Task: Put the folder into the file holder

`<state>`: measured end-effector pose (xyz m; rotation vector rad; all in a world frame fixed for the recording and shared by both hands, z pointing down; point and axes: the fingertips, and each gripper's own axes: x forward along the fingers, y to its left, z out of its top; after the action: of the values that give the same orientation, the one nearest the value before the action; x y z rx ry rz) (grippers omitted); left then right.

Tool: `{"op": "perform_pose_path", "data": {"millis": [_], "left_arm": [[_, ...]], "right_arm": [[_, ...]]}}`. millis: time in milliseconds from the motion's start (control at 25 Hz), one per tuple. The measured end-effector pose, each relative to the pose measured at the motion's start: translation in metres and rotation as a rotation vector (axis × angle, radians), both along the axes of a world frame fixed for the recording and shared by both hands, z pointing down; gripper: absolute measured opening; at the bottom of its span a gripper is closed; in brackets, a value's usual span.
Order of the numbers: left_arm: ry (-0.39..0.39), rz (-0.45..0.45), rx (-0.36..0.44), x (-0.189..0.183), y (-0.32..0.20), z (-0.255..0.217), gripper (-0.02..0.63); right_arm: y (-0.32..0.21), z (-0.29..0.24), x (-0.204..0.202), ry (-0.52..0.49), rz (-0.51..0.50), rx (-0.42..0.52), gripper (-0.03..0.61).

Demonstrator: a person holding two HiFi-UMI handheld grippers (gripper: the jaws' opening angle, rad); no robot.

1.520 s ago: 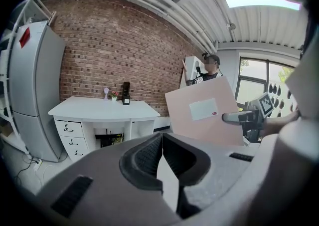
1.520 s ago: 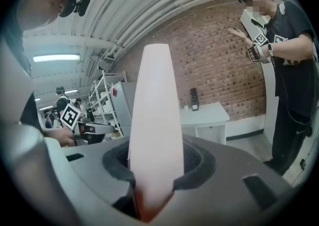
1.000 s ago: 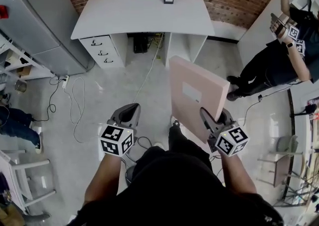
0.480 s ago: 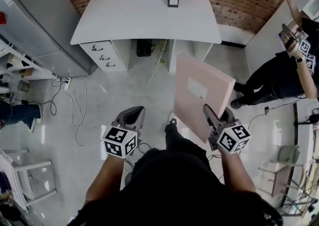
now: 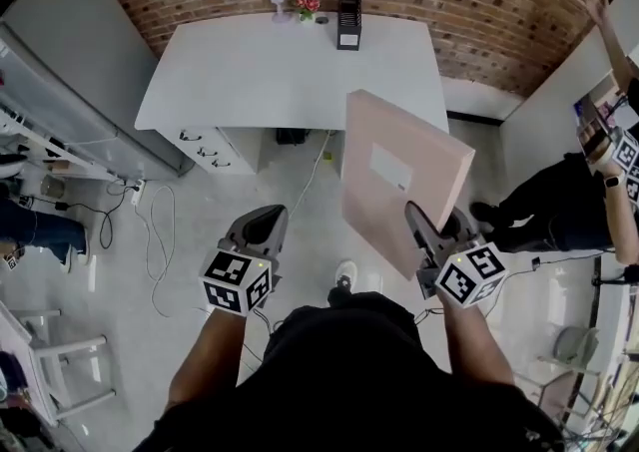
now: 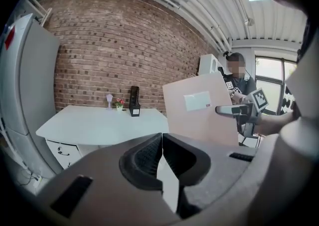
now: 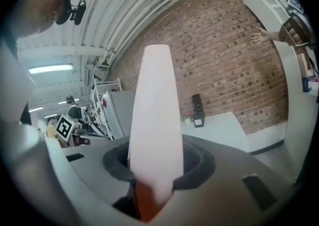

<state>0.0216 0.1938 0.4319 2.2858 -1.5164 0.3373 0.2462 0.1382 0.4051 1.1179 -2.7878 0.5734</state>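
Standing in right tool [image 5: 423, 228], thick pale-pink folder [image 5: 399, 191], white label [image 5: 391, 167]

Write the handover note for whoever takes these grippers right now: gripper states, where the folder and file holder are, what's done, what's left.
Right gripper: shut on the lower edge of the pink folder, which is held up in the air, short of the white desk.
Left gripper: jaws together, empty, held low to the side.
File holder: black, standing at the desk's far edge by the brick wall.
Done: folder picked up.
Left: carry it to the desk and slide it into the file holder.
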Motion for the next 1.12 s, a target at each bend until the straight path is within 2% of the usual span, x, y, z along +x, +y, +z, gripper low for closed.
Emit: {"op": "perform_pose_path", "data": {"millis": [120, 240, 400, 680, 1120], "left_arm": [[-0.008, -0.003, -0.018, 0.004, -0.029, 0.000, 0.006], [0.008, -0.006, -0.028, 0.012, -0.057, 0.001, 0.006], [-0.012, -0.009, -0.023, 0.018, -0.084, 0.002, 0.006], [-0.019, -0.022, -0.030, 0.015, -0.113, 0.003, 0.006], [0.003, -0.005, -0.050, -0.001, -0.148, 0.024, 0.006]], "right_arm": [[-0.031, -0.002, 0.000, -0.020, -0.004, 0.013, 0.161], [-0.055, 0.013, 0.007, -0.013, 0.008, -0.020, 0.161], [-0.080, 0.030, 0.015, 0.005, 0.006, -0.057, 0.161], [-0.113, 0.029, 0.023, 0.020, 0.011, -0.044, 0.161], [-0.142, 0.047, 0.005, 0.017, 0.010, -0.077, 0.166]]}}
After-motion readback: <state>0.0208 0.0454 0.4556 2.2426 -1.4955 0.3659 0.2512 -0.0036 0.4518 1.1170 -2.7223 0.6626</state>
